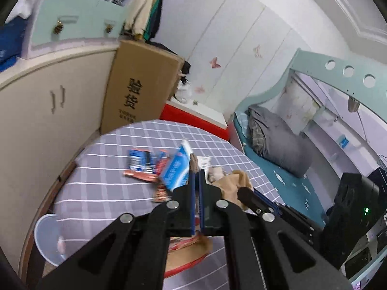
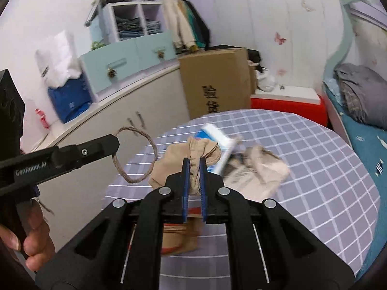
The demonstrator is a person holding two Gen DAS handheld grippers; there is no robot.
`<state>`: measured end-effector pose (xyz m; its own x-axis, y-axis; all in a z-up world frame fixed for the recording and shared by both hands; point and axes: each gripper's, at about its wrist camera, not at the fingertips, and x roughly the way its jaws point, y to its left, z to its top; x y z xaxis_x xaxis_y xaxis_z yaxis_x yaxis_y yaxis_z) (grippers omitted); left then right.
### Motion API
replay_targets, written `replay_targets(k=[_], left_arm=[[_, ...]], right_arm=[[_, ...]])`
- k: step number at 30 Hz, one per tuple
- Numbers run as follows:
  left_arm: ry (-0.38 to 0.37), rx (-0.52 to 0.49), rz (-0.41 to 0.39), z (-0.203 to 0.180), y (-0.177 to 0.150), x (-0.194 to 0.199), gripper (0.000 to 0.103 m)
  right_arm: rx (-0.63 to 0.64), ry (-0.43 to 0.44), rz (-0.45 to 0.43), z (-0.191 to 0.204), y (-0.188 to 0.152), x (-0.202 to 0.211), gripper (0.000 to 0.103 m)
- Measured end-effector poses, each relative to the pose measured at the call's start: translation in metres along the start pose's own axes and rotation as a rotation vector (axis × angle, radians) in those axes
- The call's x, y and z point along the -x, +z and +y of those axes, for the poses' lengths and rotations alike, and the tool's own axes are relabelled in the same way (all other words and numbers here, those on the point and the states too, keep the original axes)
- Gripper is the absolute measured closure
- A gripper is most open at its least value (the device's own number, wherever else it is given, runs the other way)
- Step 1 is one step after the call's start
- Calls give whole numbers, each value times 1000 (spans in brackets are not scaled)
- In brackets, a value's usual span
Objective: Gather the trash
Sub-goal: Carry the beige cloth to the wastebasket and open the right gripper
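Clear plastic bowl (image 1: 48, 236) sits at the table's (image 1: 101, 193) left edge. Red-blue wrappers (image 1: 142, 164) lie mid-table, w/ a blue-white packet (image 1: 176, 169) just beside them on the right. Left gripper (image 1: 196, 172) is clenched on a brown elastic loop (image 2: 134, 181), which hangs off the table's left edge. Right gripper (image 2: 193, 162) is clamped on a beige stocking (image 2: 205, 153) bunched betw. its pads, above mid-table. Crumpled paper (image 2: 261, 166) lies right of it. A brown paper bag (image 2: 179, 239) lies at the near edge.

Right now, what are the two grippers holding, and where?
The left gripper pinches a brown elastic loop at its band. The right gripper pinches tan cloth at a bunched fold.
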<state>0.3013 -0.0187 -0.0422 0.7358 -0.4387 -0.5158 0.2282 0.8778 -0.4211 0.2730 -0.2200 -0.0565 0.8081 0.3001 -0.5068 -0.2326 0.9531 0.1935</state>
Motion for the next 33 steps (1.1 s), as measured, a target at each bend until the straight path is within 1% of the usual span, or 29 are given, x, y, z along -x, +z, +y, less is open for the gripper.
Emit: replay_targets(k=[6,8,9,11,15,17,18,21,26,28,30,31,32,33], left_arm=[[114,30,-59,59,-7,55,101],[157,71,-67,93,-12,74,101],[171,82,-67,103,-13,78,101],[227,123,-68,137,-21,91,101],[315,224,-46,208,-40,108,101],[358,262,-36,237,-50,112,101],[398,284,-21,256,-58,113,101],[447,347,20,300,-76,110,101],[483,431,97,352,-102,92,100],[485,457,119,369,-109,84,100],[501,465,137,380,-116,77,100],[504,467,145,382,-119,74,100],[502,471,155,386,-121,70,100],[502,476,166,390,-124,65,100]], right_arm=[[74,92,37,74,-6,-20,95],[104,127,56,105,-12,-31,95],[121,151,75,123,-16,-40,95],[141,188,103,152,-24,-55,95],[204,247,175,213,-48,-90,95],[221,270,213,236,-61,-107,95],[238,278,237,251,-71,-120,95],[264,293,301,279,-96,-150,95],[290,279,375,304,-130,-193,94],[288,270,380,308,-139,-208,94],[274,268,411,308,-147,-227,93],[266,268,421,307,-149,-233,86],[257,270,436,305,-152,-241,71],[250,268,449,303,-154,-247,62]])
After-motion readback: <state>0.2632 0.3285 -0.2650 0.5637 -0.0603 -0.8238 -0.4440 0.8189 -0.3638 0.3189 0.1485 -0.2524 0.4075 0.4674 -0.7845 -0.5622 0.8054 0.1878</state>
